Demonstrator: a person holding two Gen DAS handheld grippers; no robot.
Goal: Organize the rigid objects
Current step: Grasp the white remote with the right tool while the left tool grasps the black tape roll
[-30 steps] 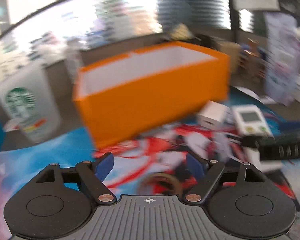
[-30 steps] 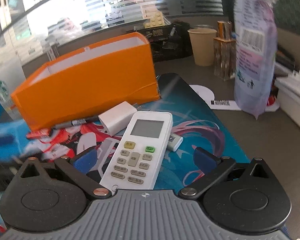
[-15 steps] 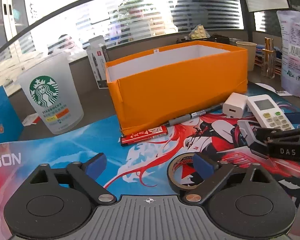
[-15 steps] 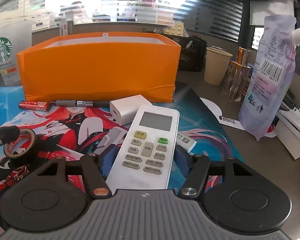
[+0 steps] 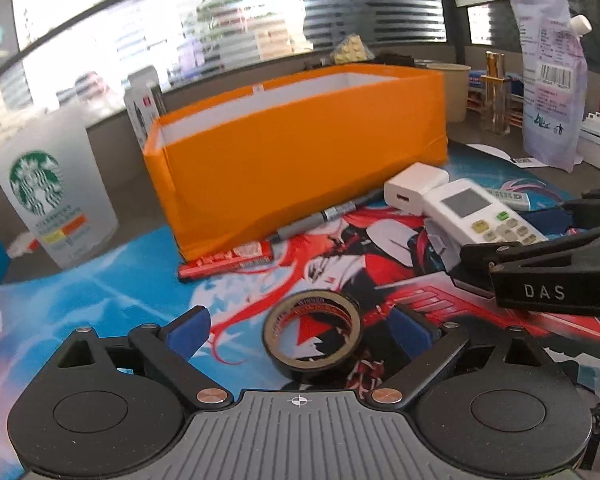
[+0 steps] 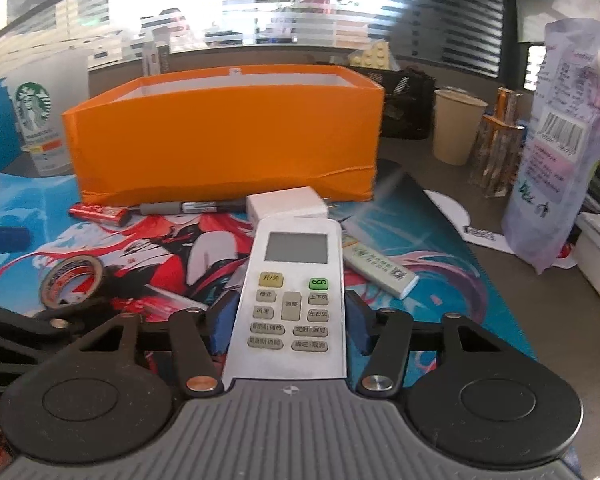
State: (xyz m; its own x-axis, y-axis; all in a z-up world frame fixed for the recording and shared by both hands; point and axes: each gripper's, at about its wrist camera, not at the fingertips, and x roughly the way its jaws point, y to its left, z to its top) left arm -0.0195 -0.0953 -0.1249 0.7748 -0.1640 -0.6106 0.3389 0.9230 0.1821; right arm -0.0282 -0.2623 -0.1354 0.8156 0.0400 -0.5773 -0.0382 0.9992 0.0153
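Right wrist view: orange box (image 6: 224, 136) is landmark. White remote (image 6: 292, 300) lies in front of box, long way pointing at it. Right gripper (image 6: 288, 322) just closing, blue pads touching remote sides. Left gripper (image 5: 300, 330) wide, tape roll (image 5: 312, 330) between, untouched.

I see a grey desk (image 6: 540, 292) carrying a printed anime-art desk mat (image 6: 440, 240). On the mat lie an open orange rectangular box (image 6: 228, 136), a red flat packet (image 6: 98, 212), a grey marker pen (image 6: 180, 208), a white charger cube (image 6: 286, 206), a white air-conditioner remote (image 6: 296, 280), a small white stick-shaped device (image 6: 380, 270) and a roll of dark tape (image 5: 312, 334). A frosted Starbucks cup (image 5: 52, 188) and a beige paper cup (image 6: 456, 126) stand on the bare desk.
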